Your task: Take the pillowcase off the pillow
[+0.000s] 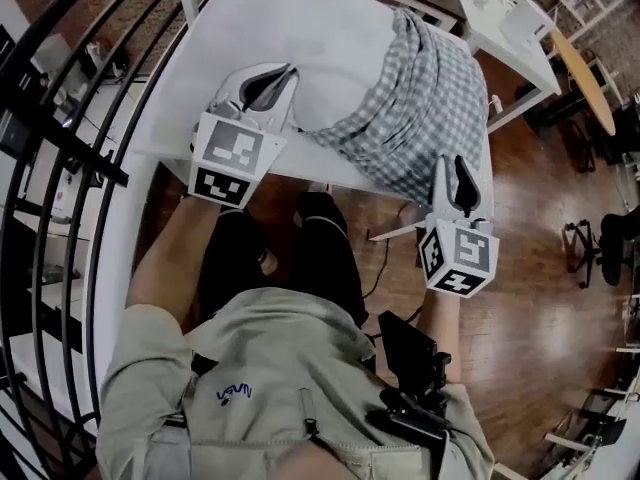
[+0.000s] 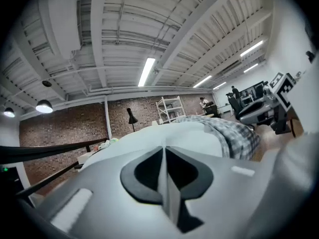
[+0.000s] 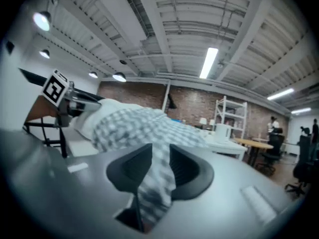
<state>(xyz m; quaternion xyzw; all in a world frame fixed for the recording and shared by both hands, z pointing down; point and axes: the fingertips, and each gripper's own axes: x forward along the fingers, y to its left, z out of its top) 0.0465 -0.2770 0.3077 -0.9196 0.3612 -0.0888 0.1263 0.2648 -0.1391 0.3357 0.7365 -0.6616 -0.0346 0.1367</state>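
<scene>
A white pillow (image 1: 300, 38) lies on the white table (image 1: 175, 128), its right part still inside the grey checked pillowcase (image 1: 420, 108), which is bunched up there. My left gripper (image 1: 285, 73) is shut at the pillow's near left end, with a thin fold of white fabric between its jaws (image 2: 163, 151). My right gripper (image 1: 456, 168) is shut on the pillowcase's near hem at the table's front right; checked cloth fills the gap between its jaws (image 3: 160, 153). Both grippers point about level. The pillowcase (image 3: 134, 123) rises ahead of the right gripper.
A black railing (image 1: 60, 118) runs along the left. More white tables (image 1: 510, 28) stand behind, and office chairs (image 1: 600, 238) on the wooden floor (image 1: 540, 198) to the right. The person's legs (image 1: 320, 258) are at the table's front edge.
</scene>
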